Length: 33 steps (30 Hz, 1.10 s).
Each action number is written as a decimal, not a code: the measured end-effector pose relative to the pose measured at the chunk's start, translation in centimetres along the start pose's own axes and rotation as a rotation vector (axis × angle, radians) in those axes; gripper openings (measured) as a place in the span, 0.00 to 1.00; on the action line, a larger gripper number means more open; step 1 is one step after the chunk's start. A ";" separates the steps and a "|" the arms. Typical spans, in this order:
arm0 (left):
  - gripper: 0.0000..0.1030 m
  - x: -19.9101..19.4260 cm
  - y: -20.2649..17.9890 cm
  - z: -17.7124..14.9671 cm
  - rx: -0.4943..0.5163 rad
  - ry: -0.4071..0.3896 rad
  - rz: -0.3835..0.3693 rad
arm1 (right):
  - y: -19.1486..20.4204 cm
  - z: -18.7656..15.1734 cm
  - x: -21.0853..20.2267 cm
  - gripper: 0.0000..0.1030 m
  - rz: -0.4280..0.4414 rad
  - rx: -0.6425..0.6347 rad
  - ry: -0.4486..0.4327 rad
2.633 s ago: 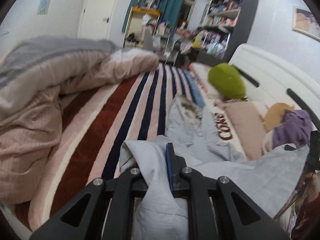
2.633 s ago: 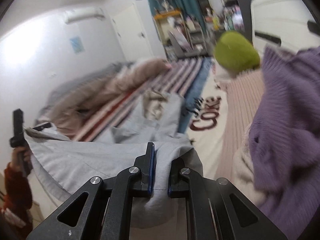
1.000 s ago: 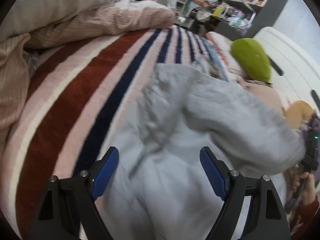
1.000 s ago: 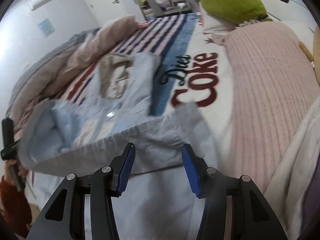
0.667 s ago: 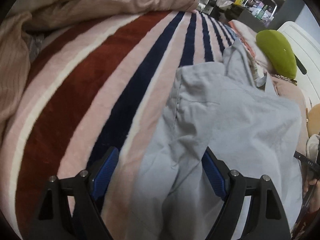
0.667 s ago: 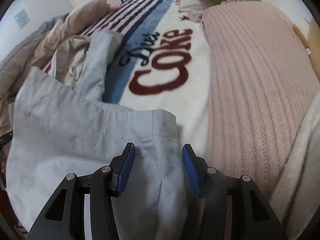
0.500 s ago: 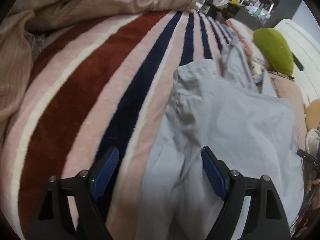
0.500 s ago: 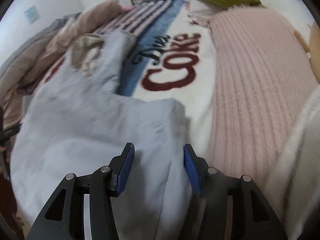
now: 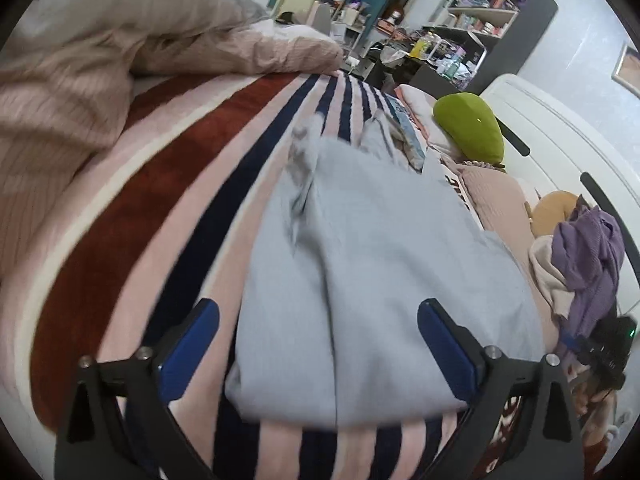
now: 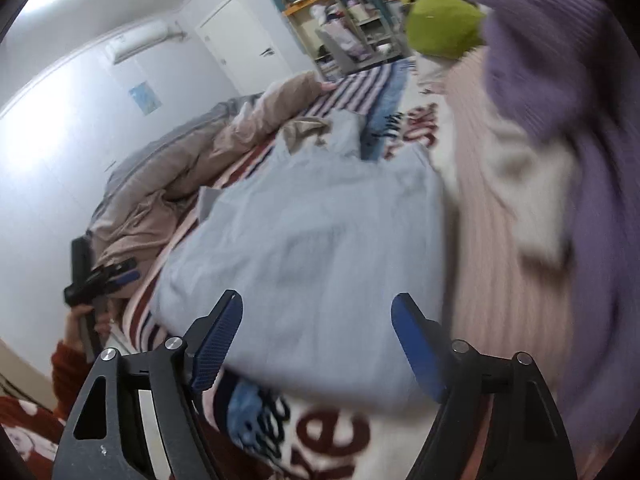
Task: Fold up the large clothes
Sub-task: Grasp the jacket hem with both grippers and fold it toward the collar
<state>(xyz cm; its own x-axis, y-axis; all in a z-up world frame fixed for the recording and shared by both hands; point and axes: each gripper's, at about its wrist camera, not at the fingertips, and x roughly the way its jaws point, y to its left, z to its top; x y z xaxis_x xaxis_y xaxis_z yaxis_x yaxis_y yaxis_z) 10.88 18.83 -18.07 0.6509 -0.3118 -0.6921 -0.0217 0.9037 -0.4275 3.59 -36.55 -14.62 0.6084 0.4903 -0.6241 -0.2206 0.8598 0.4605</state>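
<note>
A large light grey garment (image 9: pixel 372 280) lies folded over itself on the striped bed blanket (image 9: pixel 168 184); it also shows in the right wrist view (image 10: pixel 320 248). My left gripper (image 9: pixel 318 344) is open and empty, just short of the garment's near folded edge. My right gripper (image 10: pixel 318 340) is open and empty, above the garment's near right corner. The left gripper (image 10: pixel 104 276) shows at the left of the right wrist view, held in a hand.
A rumpled pink-beige duvet (image 9: pixel 80 92) fills the left of the bed. A green pillow (image 9: pixel 470 128), a pink ribbed pillow (image 9: pixel 496 200) and a purple knit (image 9: pixel 592 256) lie on the right by the white headboard (image 9: pixel 560 140). Cluttered shelves (image 9: pixel 480 24) stand beyond the bed.
Both grippers held the grey garment, then opened and let it drop folded onto the bed. Since then both have pulled back toward me, and the right one has tilted.
</note>
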 end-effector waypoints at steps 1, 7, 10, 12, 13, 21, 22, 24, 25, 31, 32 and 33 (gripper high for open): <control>0.96 -0.3 0.7 -1.4 -0.038 0.002 -0.004 | -0.3 -1.2 -0.3 0.74 -0.015 0.031 -0.009; 0.95 0.2 3.0 -6.4 -0.193 0.007 -0.066 | -2.7 -6.6 0.7 0.76 0.036 0.254 -0.005; 0.95 1.2 3.0 -8.3 -0.262 0.036 -0.145 | -3.1 -8.2 2.6 0.76 0.067 0.331 0.026; 0.95 2.1 2.7 -9.0 -0.284 0.022 -0.194 | -3.3 -8.6 4.1 0.82 0.064 0.375 0.033; 0.95 2.4 2.6 -9.2 -0.289 0.022 -0.210 | -3.3 -8.6 4.6 0.88 0.059 0.394 0.035; 0.96 5.9 0.6 -7.5 -0.331 -0.016 -0.286 | -1.6 -7.1 8.2 0.93 0.151 0.428 0.032; 0.96 6.3 0.3 -7.3 -0.332 -0.015 -0.283 | -1.6 -7.1 8.5 0.92 0.144 0.433 0.025; 0.92 7.1 -0.3 -6.7 -0.335 -0.017 -0.275 | -1.6 -6.9 9.1 0.84 0.134 0.456 0.006; 0.88 7.5 -0.7 -6.5 -0.336 -0.013 -0.278 | -1.8 -6.8 9.3 0.71 0.128 0.478 -0.001; 0.33 7.6 -1.3 -5.9 -0.343 -0.014 -0.321 | -0.9 -6.3 9.4 0.20 0.115 0.435 -0.045; 0.30 7.0 -1.9 -5.9 -0.307 -0.030 -0.296 | 0.0 -6.1 9.0 0.16 0.091 0.379 -0.061; 0.27 6.6 -2.1 -5.9 -0.289 -0.040 -0.283 | 0.3 -6.1 8.6 0.15 0.086 0.362 -0.068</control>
<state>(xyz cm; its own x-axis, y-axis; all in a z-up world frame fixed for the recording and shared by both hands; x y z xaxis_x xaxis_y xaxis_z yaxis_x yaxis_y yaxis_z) 10.73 13.21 -25.15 0.6910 -0.5196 -0.5025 -0.0462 0.6620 -0.7481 4.07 -31.25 -23.71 0.6511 0.5378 -0.5357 0.0034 0.7037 0.7105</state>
